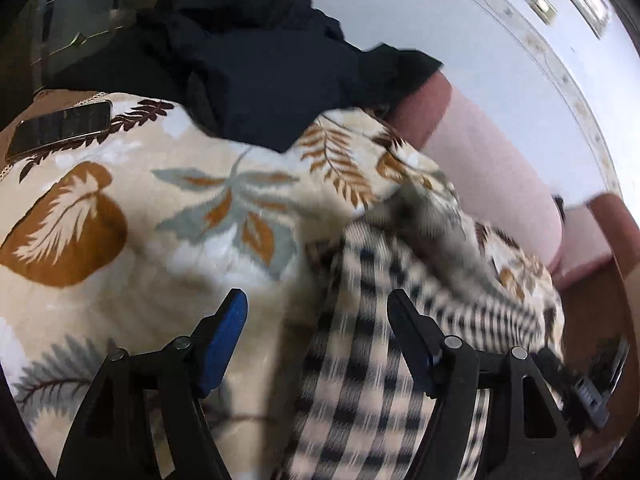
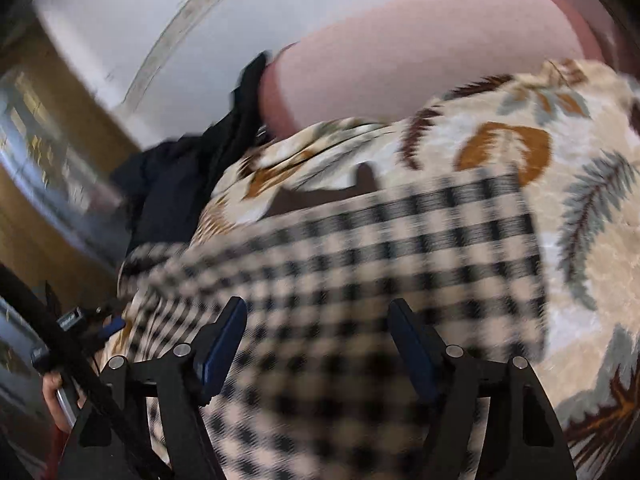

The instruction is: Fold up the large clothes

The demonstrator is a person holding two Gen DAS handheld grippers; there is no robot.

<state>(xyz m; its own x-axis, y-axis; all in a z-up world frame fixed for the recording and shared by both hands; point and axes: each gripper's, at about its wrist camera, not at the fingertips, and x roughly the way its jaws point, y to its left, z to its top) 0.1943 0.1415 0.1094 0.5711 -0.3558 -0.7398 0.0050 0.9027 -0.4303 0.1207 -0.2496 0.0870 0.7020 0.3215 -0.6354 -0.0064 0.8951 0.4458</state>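
Both jaws wide with nothing held, the left hand-held gripper [image 1: 316, 336] and right hand-held gripper [image 2: 318, 340] hover over the checked garment [image 2: 360, 264] lying on the leaf-print bed cover [image 1: 132, 208]; next seems gripping an edge for another fold.

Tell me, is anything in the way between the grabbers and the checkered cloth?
Nothing visible is. The left hand-held gripper and the right hand-held gripper are both open, right above the checkered garment, with only air between. The black clothes and the phone lie farther off on the leaf-print blanket.
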